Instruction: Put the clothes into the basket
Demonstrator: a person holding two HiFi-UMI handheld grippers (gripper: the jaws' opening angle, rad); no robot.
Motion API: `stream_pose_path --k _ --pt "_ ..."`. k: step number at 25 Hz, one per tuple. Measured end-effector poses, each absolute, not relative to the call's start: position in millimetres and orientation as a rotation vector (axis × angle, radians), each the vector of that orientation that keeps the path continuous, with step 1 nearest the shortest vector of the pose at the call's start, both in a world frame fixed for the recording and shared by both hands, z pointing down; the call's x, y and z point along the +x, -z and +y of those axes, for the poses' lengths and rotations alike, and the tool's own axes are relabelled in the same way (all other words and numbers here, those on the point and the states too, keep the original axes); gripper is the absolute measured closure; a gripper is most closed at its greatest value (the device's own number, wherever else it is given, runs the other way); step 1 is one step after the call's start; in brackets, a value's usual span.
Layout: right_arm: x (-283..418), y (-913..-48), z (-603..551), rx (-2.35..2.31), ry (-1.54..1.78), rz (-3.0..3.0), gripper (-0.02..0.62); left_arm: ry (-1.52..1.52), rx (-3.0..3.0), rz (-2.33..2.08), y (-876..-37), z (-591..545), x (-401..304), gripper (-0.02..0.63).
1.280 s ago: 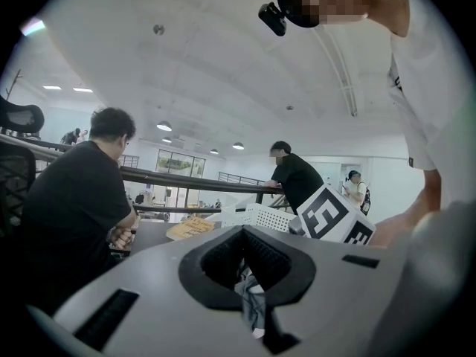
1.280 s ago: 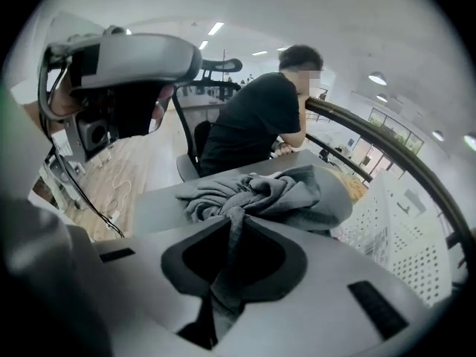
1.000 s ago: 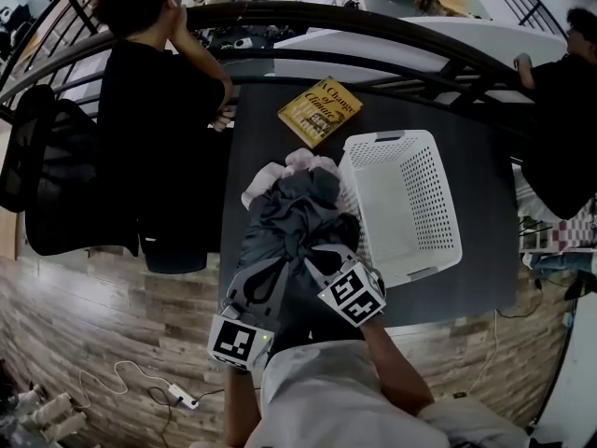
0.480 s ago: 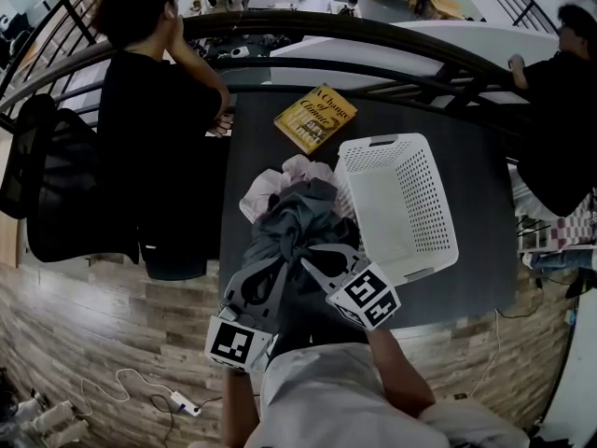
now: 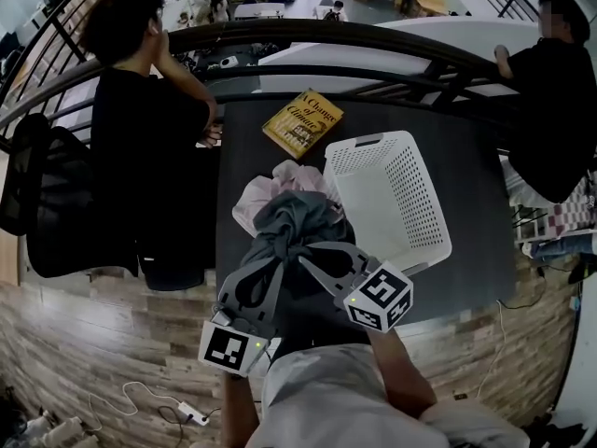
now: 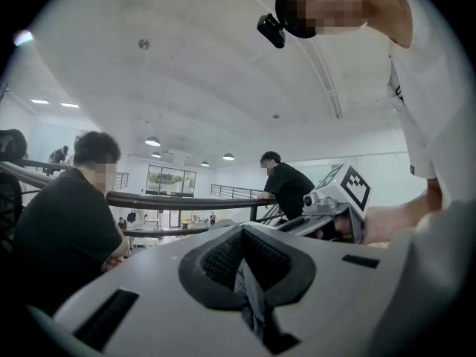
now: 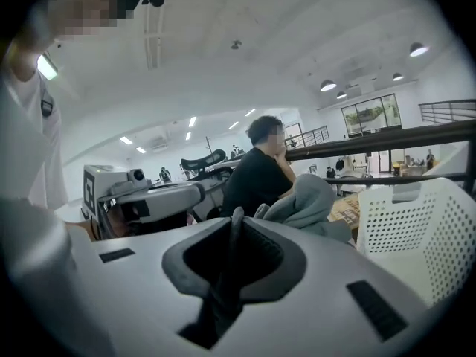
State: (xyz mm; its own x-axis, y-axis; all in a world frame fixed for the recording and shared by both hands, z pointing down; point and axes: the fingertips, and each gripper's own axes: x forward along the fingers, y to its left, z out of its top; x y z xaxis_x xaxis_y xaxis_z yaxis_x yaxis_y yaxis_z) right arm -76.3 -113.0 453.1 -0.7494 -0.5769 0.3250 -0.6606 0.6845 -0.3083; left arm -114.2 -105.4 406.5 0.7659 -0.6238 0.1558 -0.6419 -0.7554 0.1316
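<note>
Loads of bare desk [image 5: 471, 185] right of the basket [image 5: 392, 203], running out to the desk edge. Much tighter on the basket's left, with the clothes packed in beside that wall. Beyond the basket and off to its left, just a yellow book [image 5: 302, 122], then a dark railing [image 5: 326, 35] past the desk's far edge. Near edge of the desk just this side of the basket's near corner.

Dark desk top, white basket full of holes, open on top. Wood-plank floor [image 5: 84, 343] well left of the basket. Person in black [image 5: 140, 129] and a black chair [image 5: 37, 175] further left still, and another person in black off to the basket's right, leaning on the railing. Big open hall past that.

Clothes not in the basket yet. Grey garment [image 5: 294, 227] bunched up right beside the basket's left wall, can't tell if touching. Pink one [image 5: 275, 180] tucked behind it. Left hand-held gripper [image 5: 272, 261] pressed together on a fold of the grey garment. Same deal with the right hand-held gripper [image 5: 306, 255], clamped on that cloth nearer the basket.

Versus a second ago: grey bundle hauled up higher and bunched tighter, more pink on show behind it, right cube [image 5: 378, 297] swung closer to the basket's near corner. Basket and book parked where they were.
</note>
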Motion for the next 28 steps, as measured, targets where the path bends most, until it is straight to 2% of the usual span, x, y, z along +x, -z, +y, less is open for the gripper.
stream_pose_path --k 12,28 --pt "-48.7 -385.0 -116.0 1.139 -0.579 -2.857 0.546 -0.134 2.869 -0.981 -367.9 -104.4 -100.7 0.604" --pt "21.7 -336.5 -110.5 1.397 -0.594 -2.949 0.548 -0.097 2.986 -0.820 -338.4 -103.0 -54.8 0.604"
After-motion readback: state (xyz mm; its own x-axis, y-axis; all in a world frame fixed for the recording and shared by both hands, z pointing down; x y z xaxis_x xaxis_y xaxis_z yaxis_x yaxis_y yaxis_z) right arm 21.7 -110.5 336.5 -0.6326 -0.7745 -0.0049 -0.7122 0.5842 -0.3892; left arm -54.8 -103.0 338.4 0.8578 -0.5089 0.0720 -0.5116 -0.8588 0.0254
